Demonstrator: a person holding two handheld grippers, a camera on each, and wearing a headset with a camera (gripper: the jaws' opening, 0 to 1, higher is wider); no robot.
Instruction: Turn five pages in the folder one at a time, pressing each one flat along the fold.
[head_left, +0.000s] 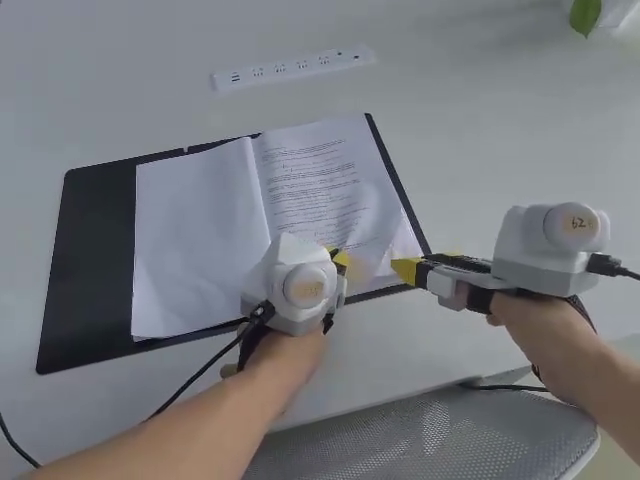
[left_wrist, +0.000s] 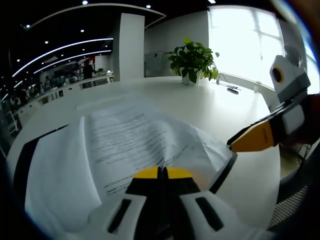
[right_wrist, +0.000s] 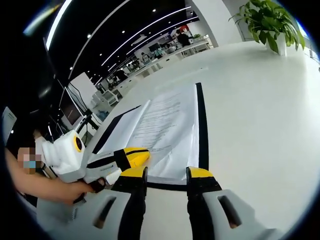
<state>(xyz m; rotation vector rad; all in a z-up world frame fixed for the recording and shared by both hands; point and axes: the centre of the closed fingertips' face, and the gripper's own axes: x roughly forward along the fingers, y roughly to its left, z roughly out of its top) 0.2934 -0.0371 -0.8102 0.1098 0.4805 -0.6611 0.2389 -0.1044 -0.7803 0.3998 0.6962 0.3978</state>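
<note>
Mid page-turn, one gripper on the paper and one waiting

Parking the left gripper (head_left: 341, 262) at the bottom edge of the printed page (head_left: 320, 185), jaws closed tip to tip — looks like a pinch on the top sheet, going by the hump in the paper right there, though can't swear to it. Holding the right gripper (head_left: 406, 268) just beside it, off the lower right corner of the folder (head_left: 90, 260), jaws apart with nothing between, probably on standby to press along the fold. As for the folder — lying open and flat on the table (head_left: 480, 130), black cover down, with blank backs of turned sheets on the left half and the printed stack on the right. Power strip (head_left: 295, 66) beyond the far edge, well apart, not in play.
</note>
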